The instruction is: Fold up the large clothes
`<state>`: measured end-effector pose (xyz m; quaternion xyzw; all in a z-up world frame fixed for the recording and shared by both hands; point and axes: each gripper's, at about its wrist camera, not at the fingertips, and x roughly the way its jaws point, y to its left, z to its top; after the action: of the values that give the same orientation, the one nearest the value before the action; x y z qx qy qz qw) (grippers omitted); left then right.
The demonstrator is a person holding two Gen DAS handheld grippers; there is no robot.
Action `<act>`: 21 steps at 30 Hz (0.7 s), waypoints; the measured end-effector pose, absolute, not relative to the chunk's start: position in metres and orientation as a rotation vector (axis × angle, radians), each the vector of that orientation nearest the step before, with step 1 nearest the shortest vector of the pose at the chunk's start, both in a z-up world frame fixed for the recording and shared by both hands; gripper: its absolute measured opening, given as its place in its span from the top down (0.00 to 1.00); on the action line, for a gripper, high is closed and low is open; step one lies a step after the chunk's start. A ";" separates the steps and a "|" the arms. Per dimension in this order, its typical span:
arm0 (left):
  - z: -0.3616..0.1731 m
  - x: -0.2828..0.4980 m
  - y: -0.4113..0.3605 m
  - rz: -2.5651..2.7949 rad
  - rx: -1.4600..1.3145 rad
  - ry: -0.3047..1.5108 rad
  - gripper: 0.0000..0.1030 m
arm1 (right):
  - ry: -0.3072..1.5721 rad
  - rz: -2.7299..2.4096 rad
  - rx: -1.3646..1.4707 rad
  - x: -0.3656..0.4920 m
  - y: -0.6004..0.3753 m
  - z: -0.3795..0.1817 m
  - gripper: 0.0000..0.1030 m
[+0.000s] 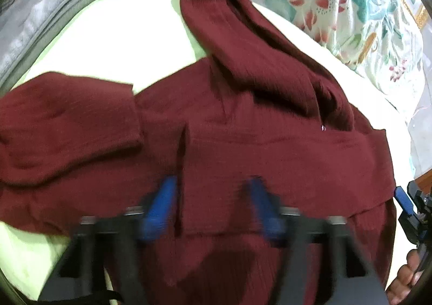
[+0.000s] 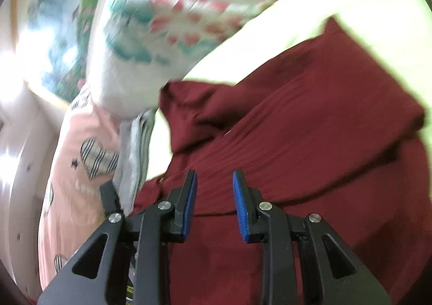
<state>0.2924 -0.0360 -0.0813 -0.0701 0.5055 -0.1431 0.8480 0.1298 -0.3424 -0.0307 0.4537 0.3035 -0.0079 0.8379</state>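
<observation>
While it lies spread on the pale green sheet, the lot reads as follows.

Garment: maroon ribbed garment, partly folded, flat on the bed; one sleeve lies out to the left, a folded section runs to the far side.

Left gripper: blurred, over the near middle of the garment; blue pads stand apart, a raised fold of cloth rising just beside the left pad; whether the pads press on it cannot be told.

Right gripper: jaws parted, blue pads clear of each other, nothing between them; it hangs over the garment's near part. In the left view it shows at the right edge, with a hand below it.

Grey cloth: folded, far left of the sheet.

Floral bedding: far right, beside the garment.

Pink fabric with striped hearts: left in the right view, just beyond the grey cloth.
</observation>
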 end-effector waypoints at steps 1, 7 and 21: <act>-0.080 0.293 -0.036 -0.309 -0.157 1.059 0.91 | 0.631 -0.050 0.965 0.124 -0.352 -0.029 0.72; -0.057 0.272 -0.009 -0.290 -0.180 0.964 0.97 | 0.585 -0.228 0.948 0.095 -0.405 -0.013 0.70; -0.071 0.270 -0.001 -0.259 -0.138 1.005 0.97 | 0.904 -0.321 0.708 0.167 -0.452 -0.063 0.63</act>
<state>0.2699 -0.0013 -0.0706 -0.0657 0.4798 -0.1236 0.8661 0.1666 -0.4524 -0.0631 0.3333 0.4258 -0.1514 0.8275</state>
